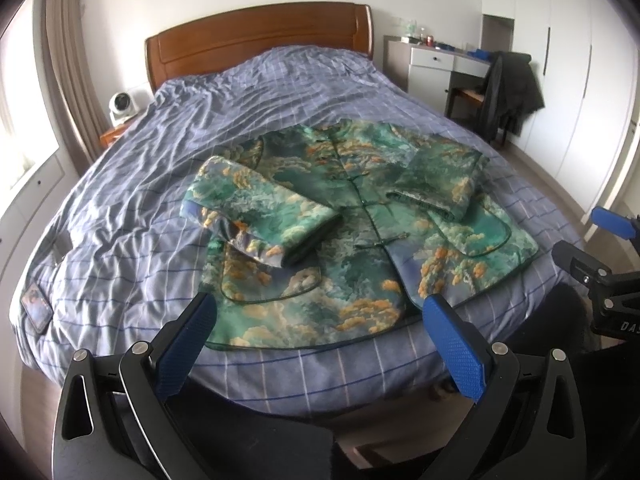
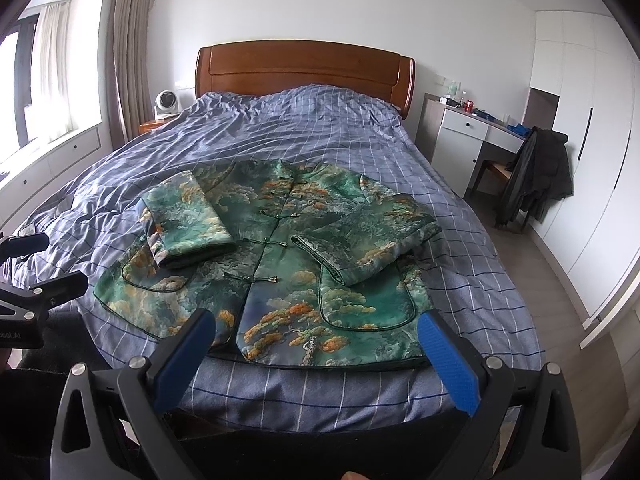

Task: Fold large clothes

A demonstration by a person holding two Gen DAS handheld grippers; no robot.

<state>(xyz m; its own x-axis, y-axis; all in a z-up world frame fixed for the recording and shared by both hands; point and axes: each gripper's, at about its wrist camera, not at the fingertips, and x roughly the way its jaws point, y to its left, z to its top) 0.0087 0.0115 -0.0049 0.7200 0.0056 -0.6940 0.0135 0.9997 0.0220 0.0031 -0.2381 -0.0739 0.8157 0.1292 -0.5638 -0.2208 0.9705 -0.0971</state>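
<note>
Left wrist view looks across a bed (image 1: pixel 132 184) covered in a blue checked duvet, and the green printed jacket (image 1: pixel 360 240) lies front-up on it, near the foot edge of the bed and well away from the wooden headboard (image 1: pixel 256 36). Both sleeves are folded inward over the jacket's front: the left sleeve (image 1: pixel 264 216) crosses its body on one side, the right sleeve (image 1: pixel 440 180) on the other, with the row of knot buttons showing between them. The left gripper (image 1: pixel 320 316) hovers just off the jacket's hem, its blue-padded fingers (image 1: pixel 188 344) spread wide and holding nothing. The right gripper (image 2: pixel 316 332) hangs over the same hem, its blue fingers (image 2: pixel 448 364) likewise parted and empty, one pad near the jacket's hem corner. Beside the headboard stand a small white fan (image 2: pixel 166 104) on one side and a white desk (image 2: pixel 468 128) on the other; a chair draped with a dark coat (image 2: pixel 536 172) stands just beyond the desk
</note>
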